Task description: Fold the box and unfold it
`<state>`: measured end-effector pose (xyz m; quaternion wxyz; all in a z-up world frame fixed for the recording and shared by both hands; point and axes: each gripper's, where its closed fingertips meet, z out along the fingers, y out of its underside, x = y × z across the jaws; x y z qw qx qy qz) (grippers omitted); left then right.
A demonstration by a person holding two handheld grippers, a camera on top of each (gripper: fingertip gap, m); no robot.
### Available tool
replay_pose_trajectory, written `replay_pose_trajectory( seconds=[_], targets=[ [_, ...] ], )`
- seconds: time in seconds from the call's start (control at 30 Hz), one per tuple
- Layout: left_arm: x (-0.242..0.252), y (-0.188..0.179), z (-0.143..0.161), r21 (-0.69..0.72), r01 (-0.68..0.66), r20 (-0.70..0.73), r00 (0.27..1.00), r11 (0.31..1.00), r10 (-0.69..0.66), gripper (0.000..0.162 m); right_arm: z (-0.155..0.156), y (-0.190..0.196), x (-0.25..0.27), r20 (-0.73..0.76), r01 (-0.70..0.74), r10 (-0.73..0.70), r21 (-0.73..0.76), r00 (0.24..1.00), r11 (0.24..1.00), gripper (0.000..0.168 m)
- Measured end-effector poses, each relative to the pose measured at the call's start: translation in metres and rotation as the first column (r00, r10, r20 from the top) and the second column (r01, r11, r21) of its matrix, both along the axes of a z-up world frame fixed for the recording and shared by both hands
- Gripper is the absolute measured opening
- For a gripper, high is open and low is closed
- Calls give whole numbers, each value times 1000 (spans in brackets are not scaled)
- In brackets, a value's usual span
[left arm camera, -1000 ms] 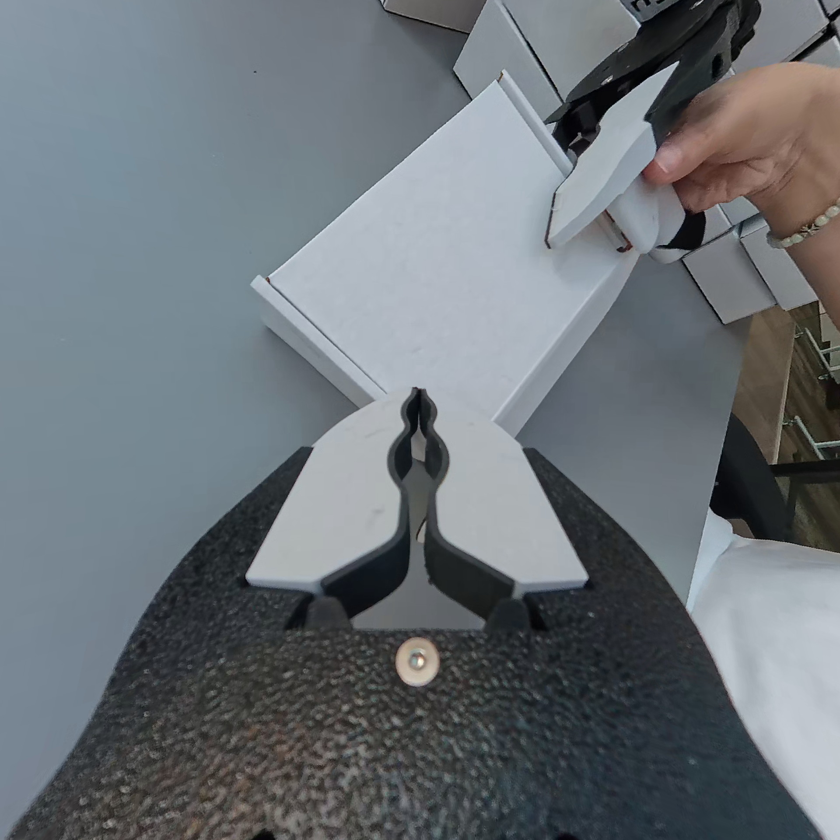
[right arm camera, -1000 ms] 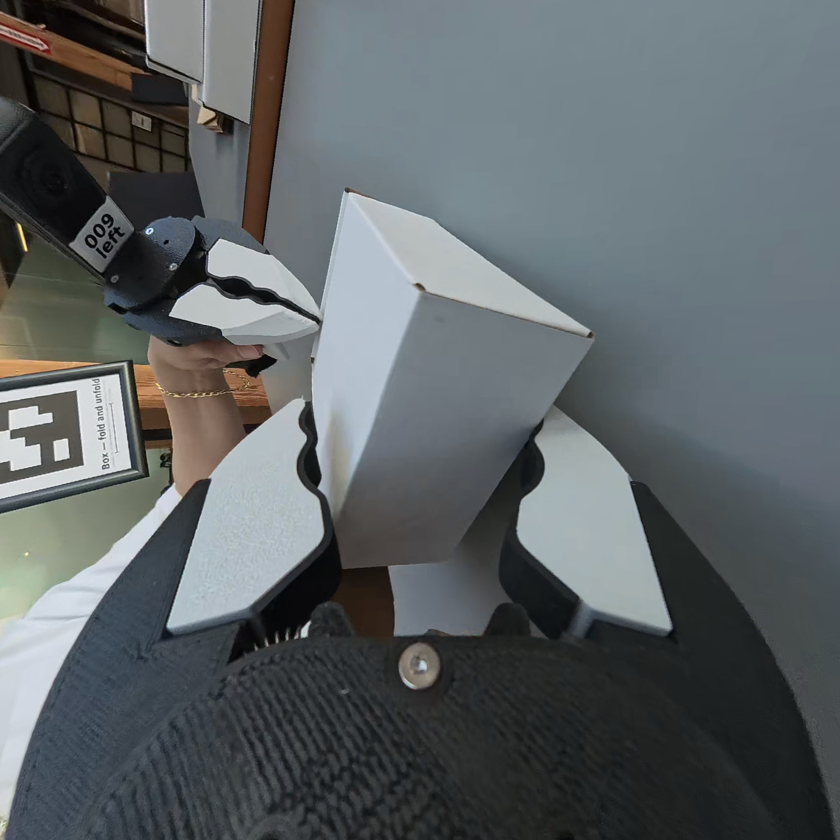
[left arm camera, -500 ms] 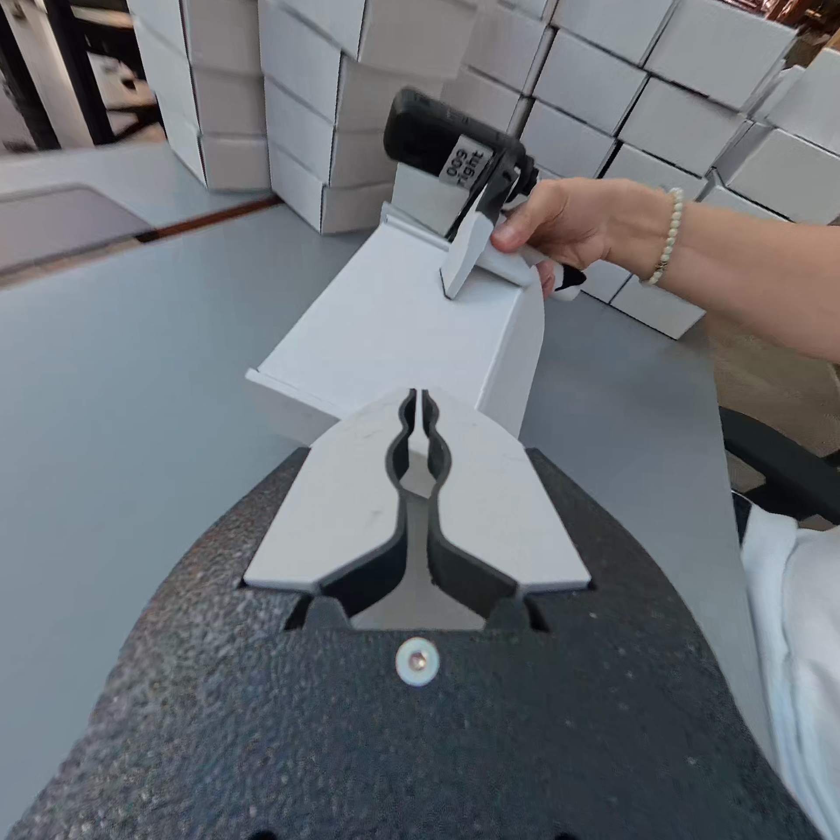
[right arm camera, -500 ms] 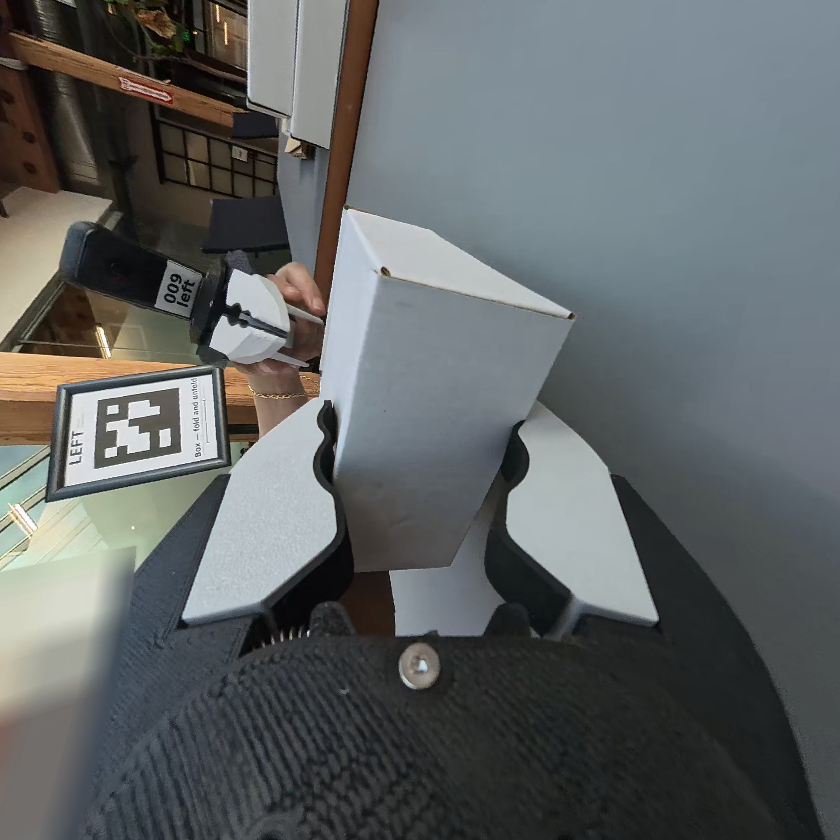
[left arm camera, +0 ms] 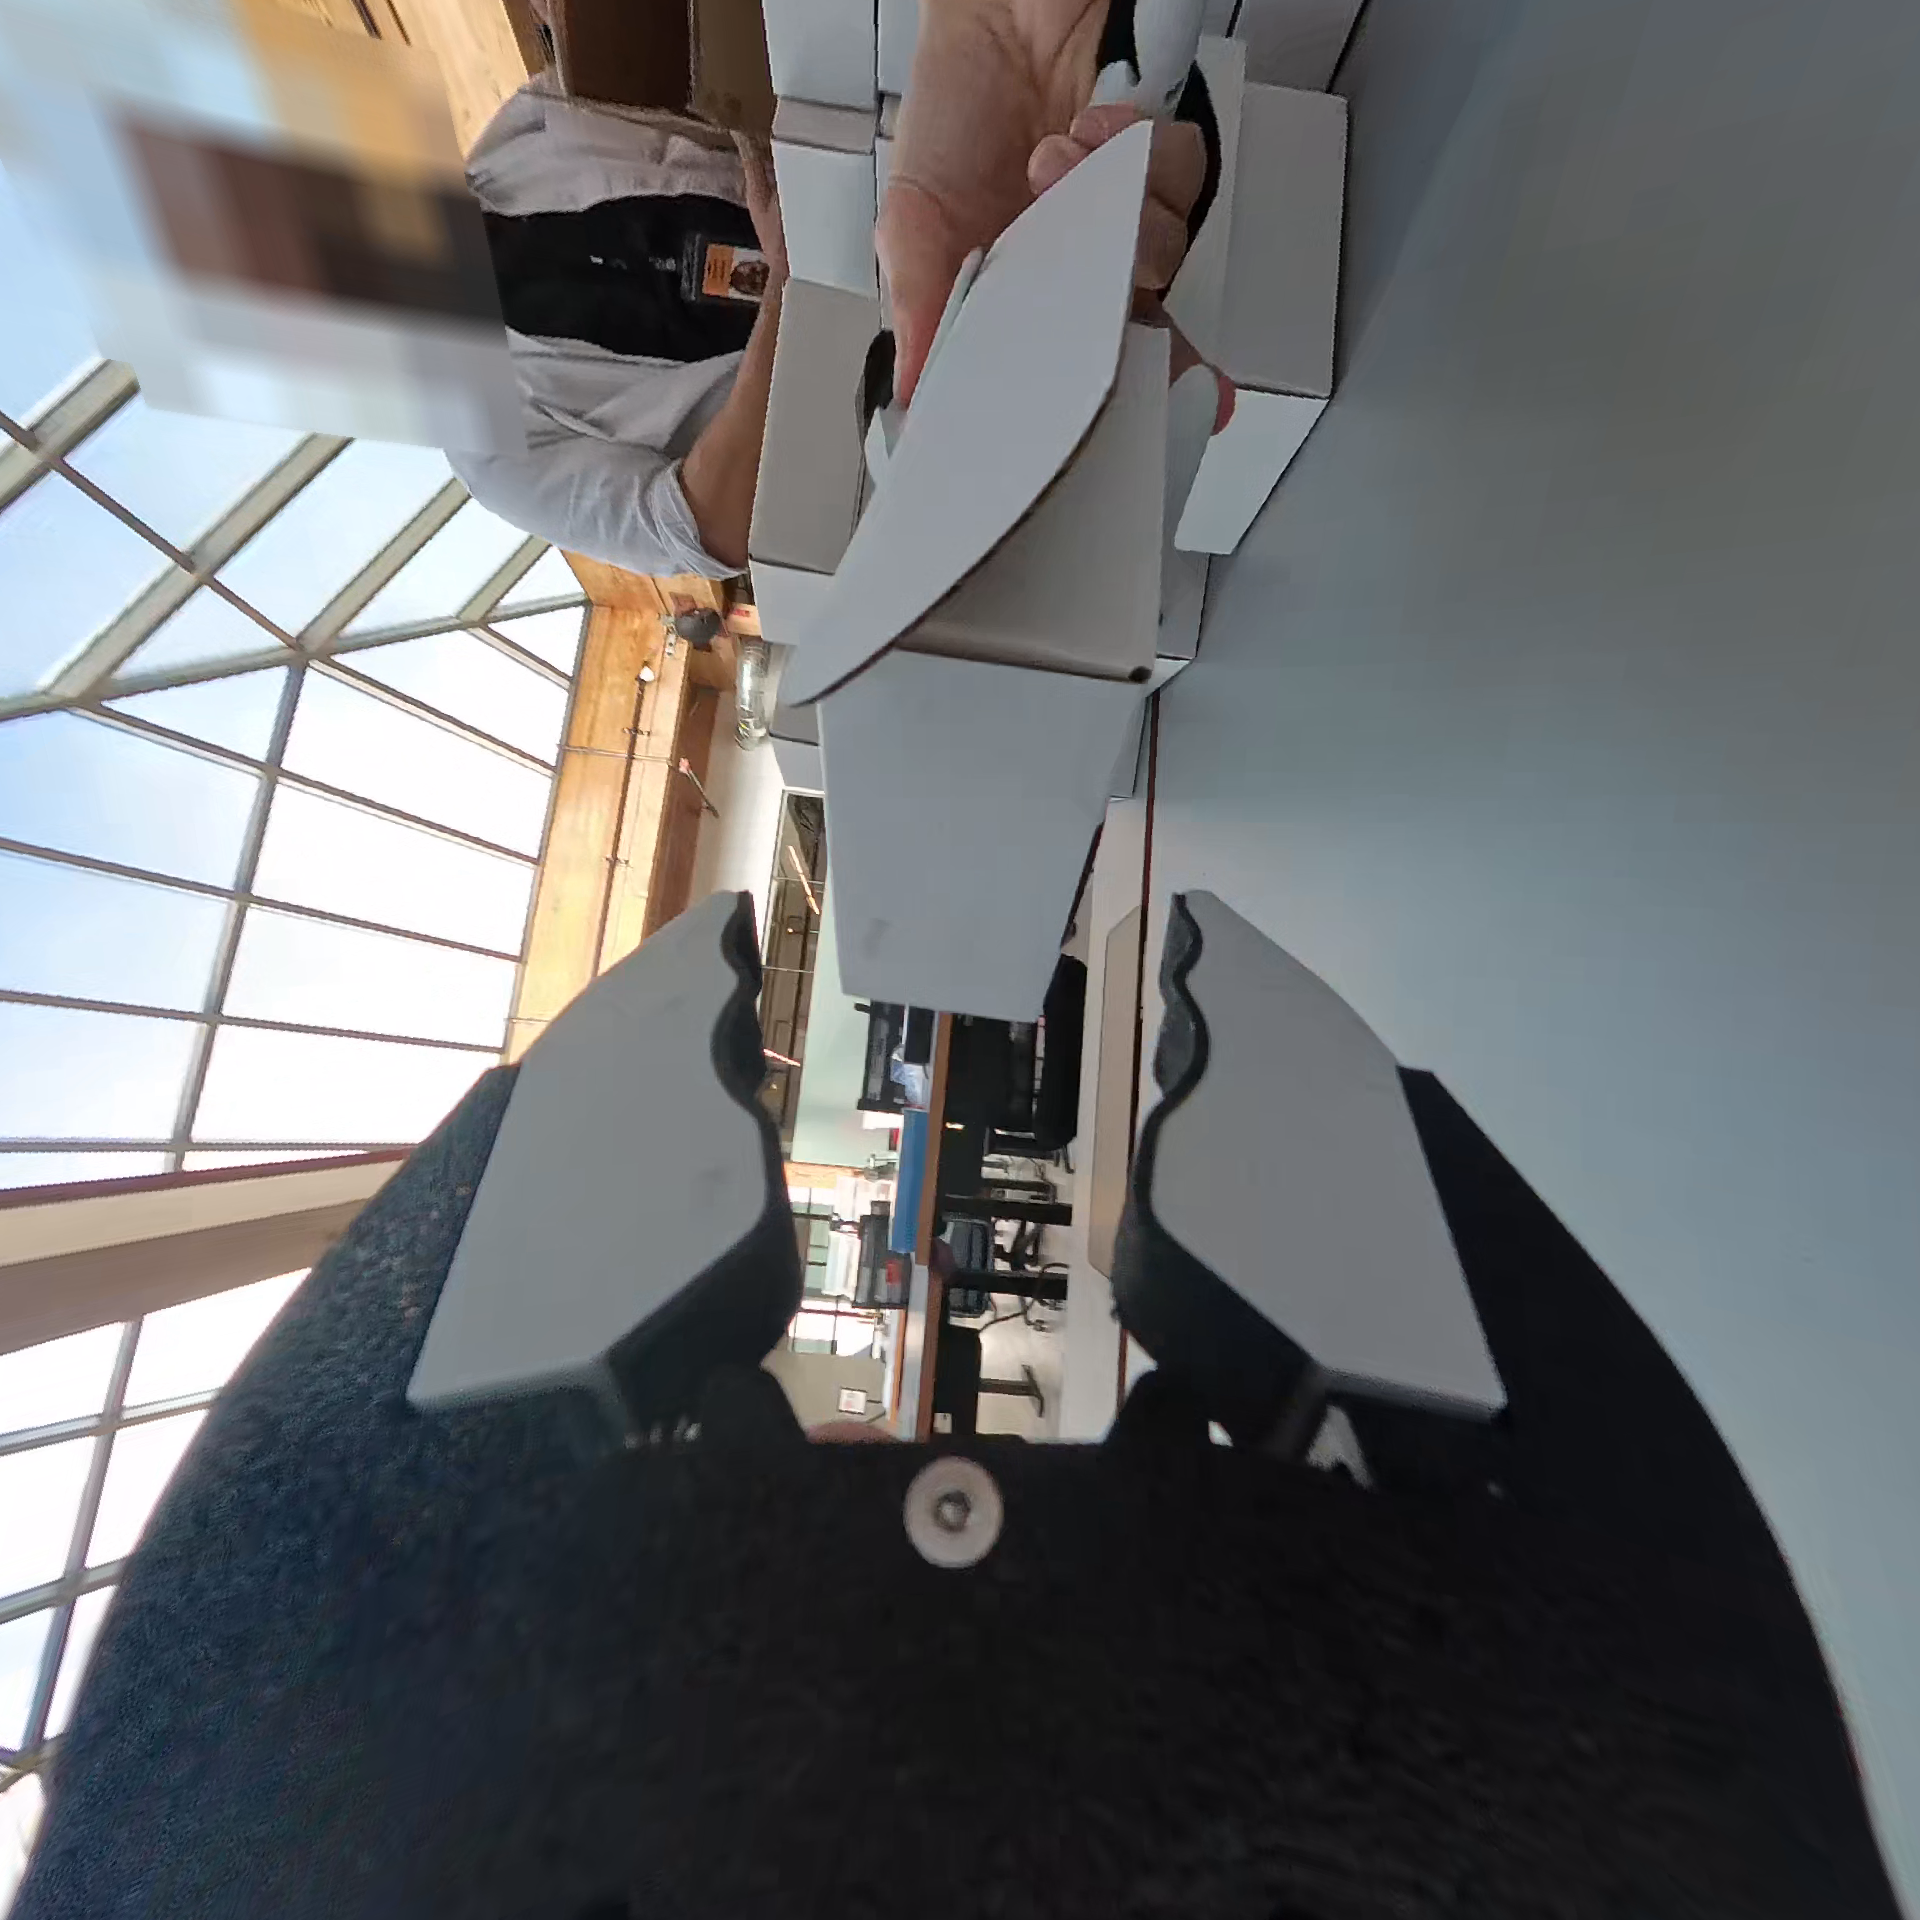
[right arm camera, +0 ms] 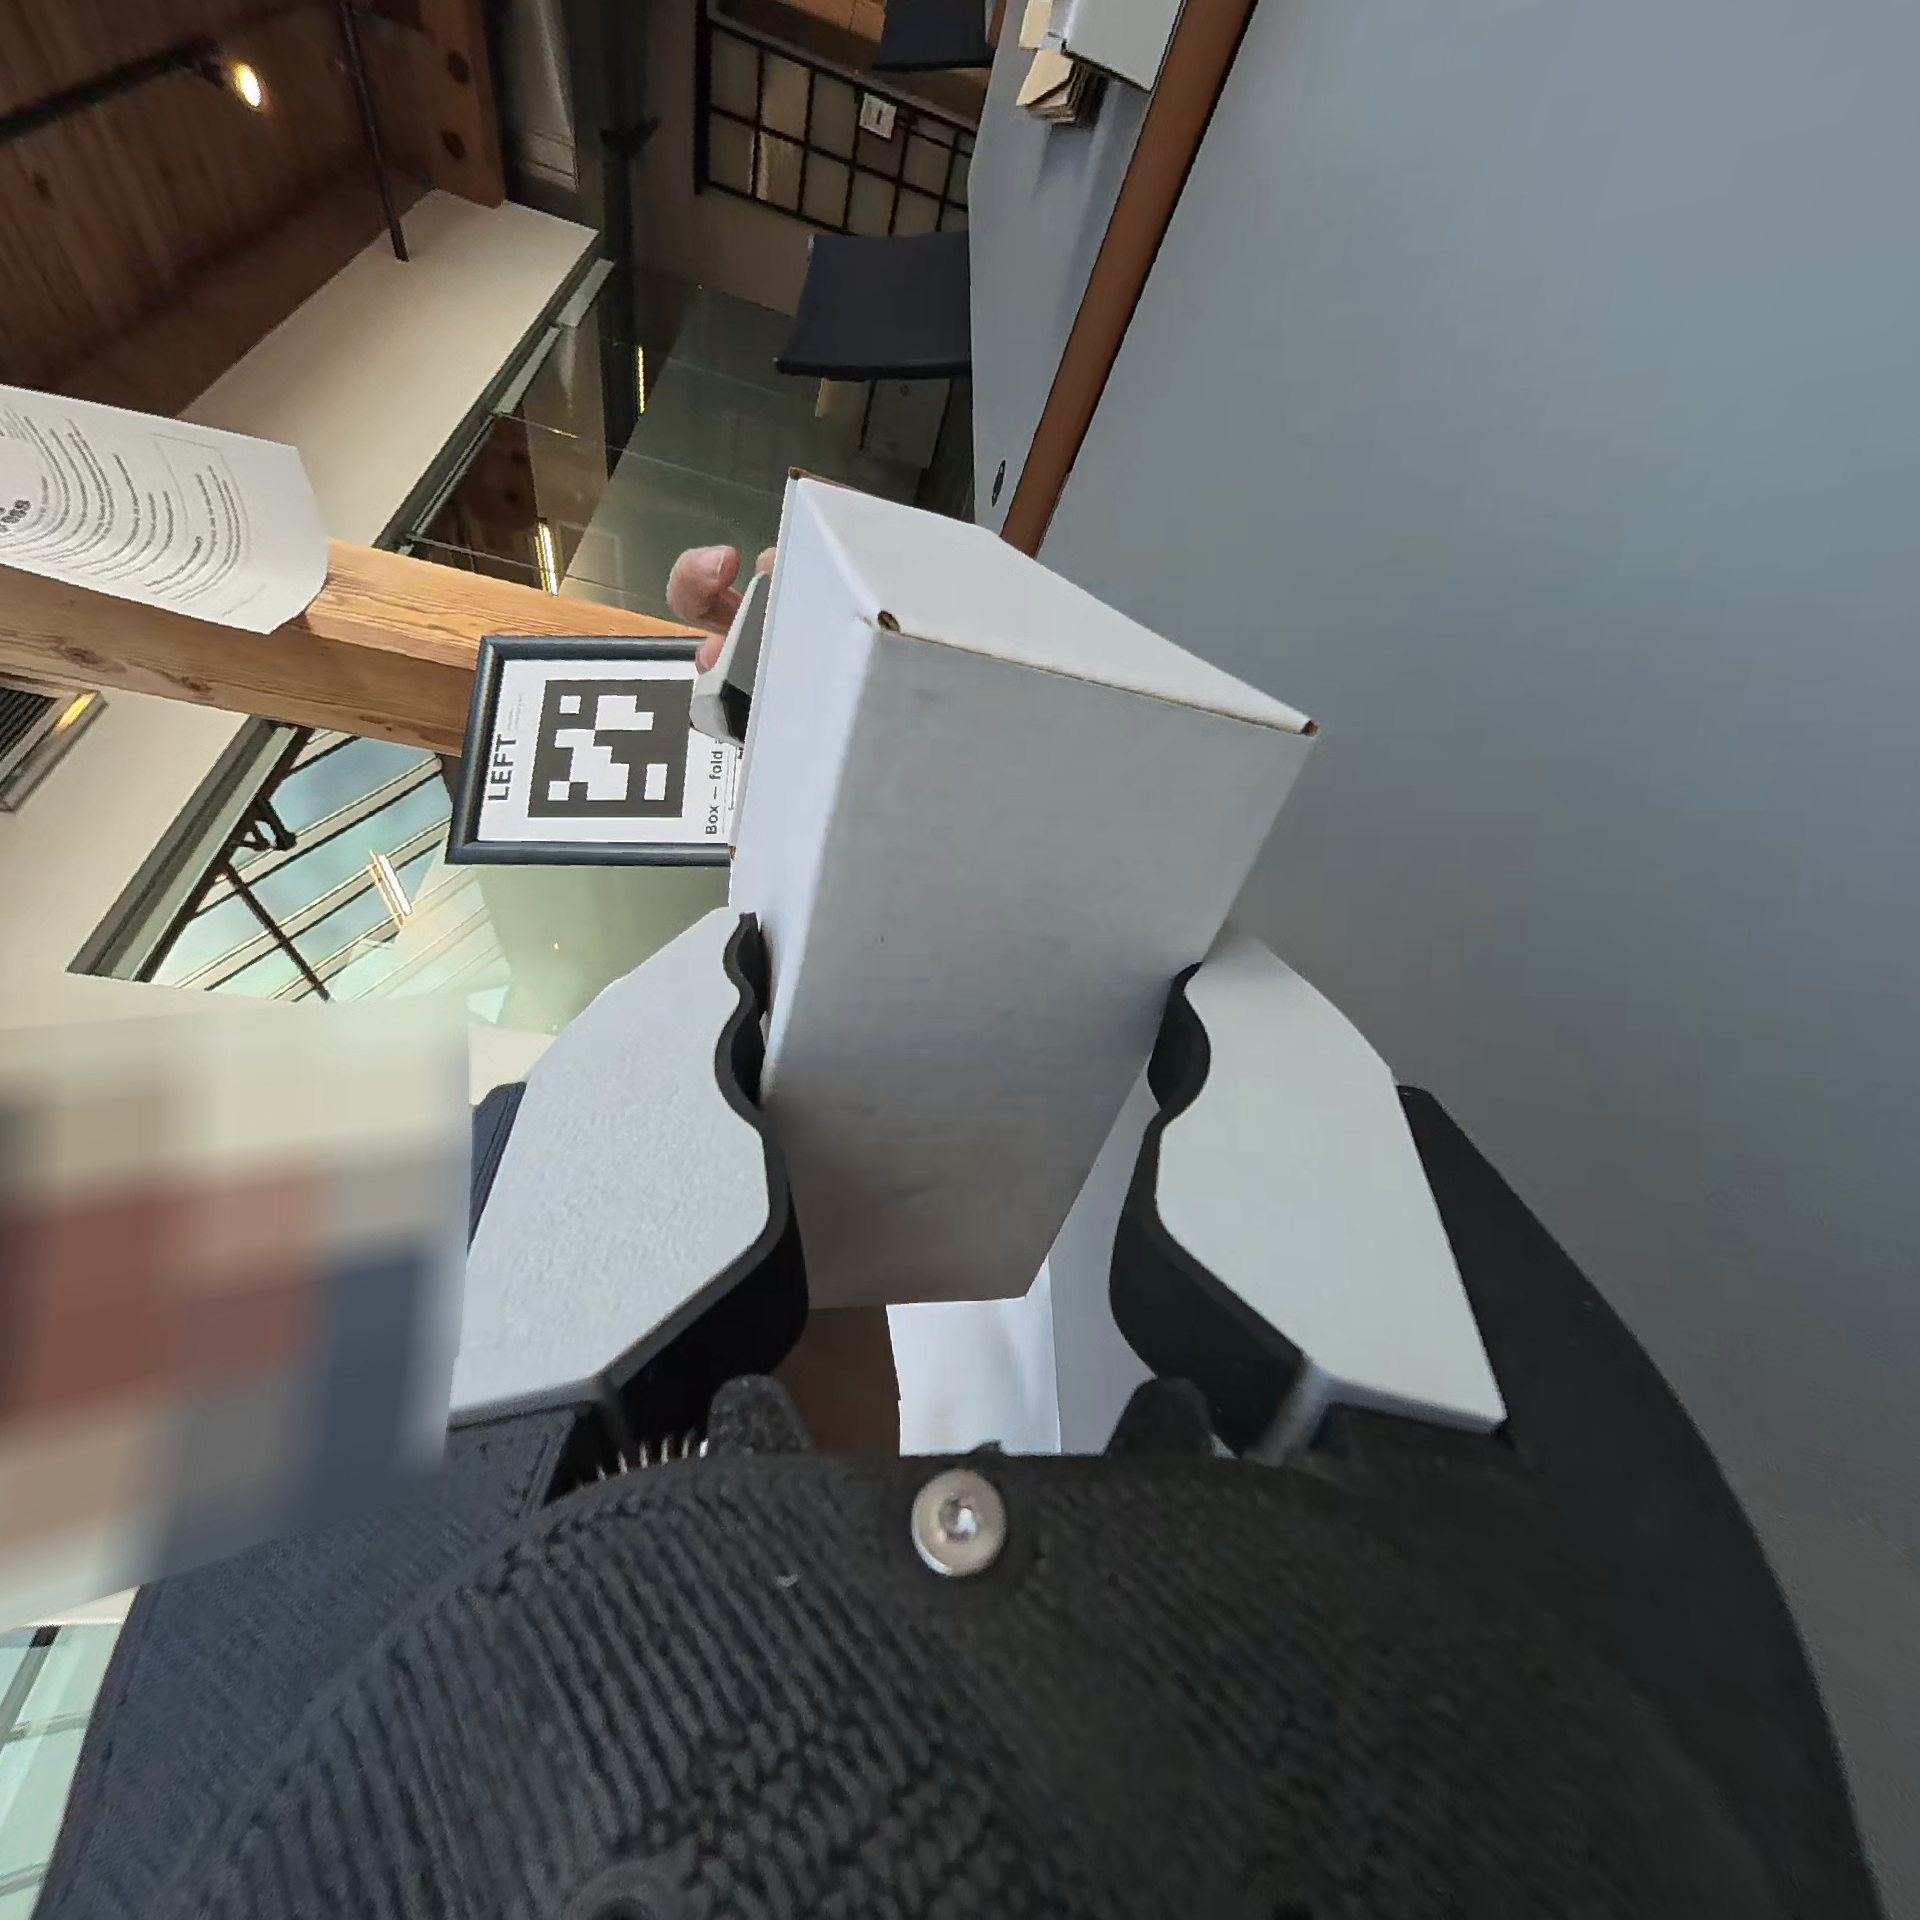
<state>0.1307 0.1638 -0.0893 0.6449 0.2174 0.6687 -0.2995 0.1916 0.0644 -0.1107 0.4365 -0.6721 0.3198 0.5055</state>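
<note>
The white cardboard box (right arm camera: 987, 935) is folded shut and held on edge above the grey table (right arm camera: 1558, 520). My right gripper (right arm camera: 966, 997) is shut on its near end, one finger on each side. In the left wrist view the box (left arm camera: 956, 831) points toward me, its near end just beyond my fingertips. My left gripper (left arm camera: 961, 925) is open, rolled onto its side, and holds nothing. A finger (left arm camera: 997, 416) of the right gripper lies across the box's far end, with a hand (left arm camera: 966, 125) behind it. The left gripper (right arm camera: 727, 675) shows partly behind the box in the right wrist view.
Several folded white boxes (left arm camera: 1278, 260) are stacked at the table's far side. A person in a white shirt (left arm camera: 603, 416) sits beyond them. A framed marker sign (right arm camera: 592, 758) stands near a wooden beam (right arm camera: 312, 644). The table (left arm camera: 1558, 727) spreads to the right.
My left gripper has opened from shut and rolled onto its side at the box's end. The right gripper keeps its hold and has tipped the box more upright.
</note>
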Motion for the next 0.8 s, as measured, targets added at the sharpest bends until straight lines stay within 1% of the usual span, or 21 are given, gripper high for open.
replay_pose_trajectory(
  seconds=[0.13,0.27,0.4,0.5,0.57,0.67,0.7,0.73,0.8],
  targets=[
    [-12,-19,1,67,42,106,993,997,-49,81,2,8,-9,-4,-32,32,-8,999,999,73],
    [-17,-32,-1,147,63,152,985,987,-85,83,0,13,-20,0,-69,69,-23,998,997,74],
    [-30,-45,-3,207,108,183,972,972,-146,67,-1,17,-28,-1,-95,95,-13,995,995,73],
    [-28,-46,-8,233,82,171,978,969,-124,66,-5,15,-27,14,-86,86,-12,996,996,73],
    [-24,-45,-8,207,42,138,988,977,-72,65,-7,13,-26,0,-74,74,-4,997,997,74],
    [-24,-47,-6,174,25,75,996,984,-39,65,-7,10,-21,40,-47,46,25,998,999,79],
    [-24,-46,-2,121,26,15,1000,992,-28,65,-3,7,-15,68,-25,22,46,997,999,87],
    [-25,-44,2,52,28,-54,998,998,-25,65,4,2,-9,91,6,-13,78,996,997,91],
    [-25,-37,14,-111,28,-186,981,993,-48,65,27,-13,5,127,70,-93,176,987,982,92]
  ],
)
